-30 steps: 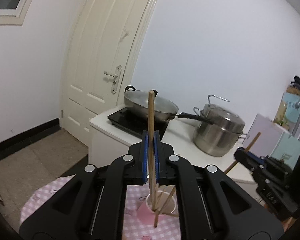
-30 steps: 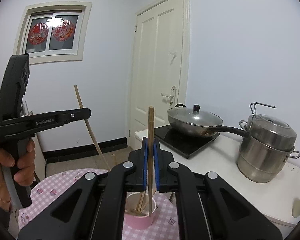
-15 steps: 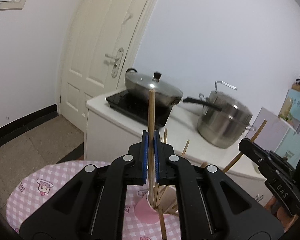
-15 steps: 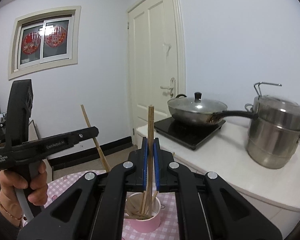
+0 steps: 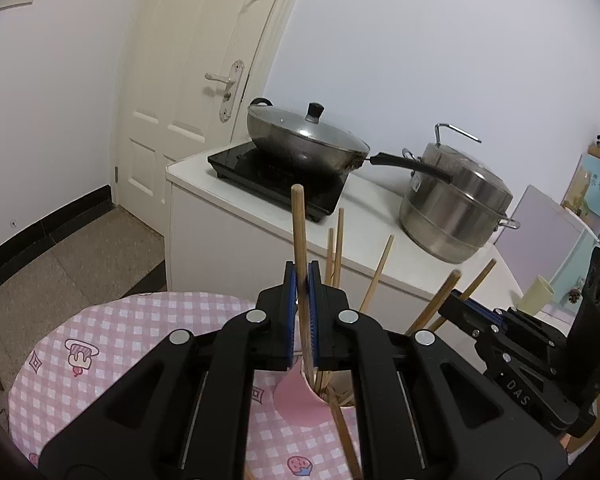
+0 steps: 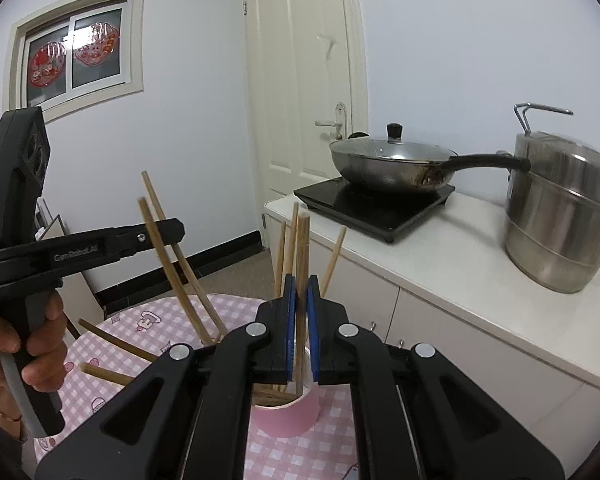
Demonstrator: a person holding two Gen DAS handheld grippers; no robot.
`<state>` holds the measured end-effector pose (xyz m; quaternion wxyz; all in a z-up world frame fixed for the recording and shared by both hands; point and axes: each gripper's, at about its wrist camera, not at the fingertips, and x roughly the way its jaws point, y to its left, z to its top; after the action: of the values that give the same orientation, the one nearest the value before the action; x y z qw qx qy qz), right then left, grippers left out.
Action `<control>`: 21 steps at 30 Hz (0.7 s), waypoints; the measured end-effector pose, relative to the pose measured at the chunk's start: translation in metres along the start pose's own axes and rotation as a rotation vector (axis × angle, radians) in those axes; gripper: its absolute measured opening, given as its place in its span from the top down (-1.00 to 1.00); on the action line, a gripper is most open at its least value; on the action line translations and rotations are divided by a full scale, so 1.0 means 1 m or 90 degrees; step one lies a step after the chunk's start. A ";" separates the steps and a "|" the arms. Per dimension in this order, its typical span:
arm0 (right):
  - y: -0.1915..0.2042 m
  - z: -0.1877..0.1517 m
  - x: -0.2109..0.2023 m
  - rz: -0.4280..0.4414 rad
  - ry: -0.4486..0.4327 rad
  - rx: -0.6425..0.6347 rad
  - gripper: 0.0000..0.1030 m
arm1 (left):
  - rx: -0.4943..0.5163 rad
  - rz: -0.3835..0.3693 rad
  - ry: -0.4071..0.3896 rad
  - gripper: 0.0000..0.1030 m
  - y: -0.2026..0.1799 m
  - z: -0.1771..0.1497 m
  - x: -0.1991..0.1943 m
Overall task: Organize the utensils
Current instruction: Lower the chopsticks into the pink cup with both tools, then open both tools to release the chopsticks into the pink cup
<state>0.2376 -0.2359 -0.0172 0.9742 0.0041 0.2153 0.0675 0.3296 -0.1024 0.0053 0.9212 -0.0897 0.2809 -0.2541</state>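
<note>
Lowering 2 chopsticks, we keep the left tongs [image 5: 303,312] and right tongs [image 6: 301,320] each clamped on 1. We aim both tips inside the pink cup [image 6: 296,416] before letting go.

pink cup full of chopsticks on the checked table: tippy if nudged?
Probably. The pink cup looks small and light, and the wooden chopsticks stand well above its rim, several splayed outward, so it is likely top-heavy. The checked tablecloth may add grip, favouring tipping over sliding.

White walls, a cream panelled door [image 5: 188,92], a window [image 6: 76,52] and a white counter [image 6: 452,256] above speckled floor [image 5: 60,264].
</note>
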 end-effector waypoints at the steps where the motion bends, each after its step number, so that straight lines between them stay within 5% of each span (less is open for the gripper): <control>1: -0.001 0.000 -0.001 0.001 0.001 0.003 0.91 | -0.001 -0.002 0.003 0.88 0.001 -0.001 0.001; 17: -0.003 -0.001 0.002 0.000 0.013 0.009 0.90 | 0.011 -0.002 0.033 0.85 0.003 -0.007 0.006; 21: -0.003 -0.001 0.002 0.000 0.016 0.008 0.90 | 0.031 0.007 0.022 0.59 0.001 -0.007 -0.001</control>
<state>0.2396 -0.2381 -0.0190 0.9714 0.0095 0.2279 0.0664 0.3251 -0.1016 -0.0005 0.9194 -0.0614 0.2911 -0.2573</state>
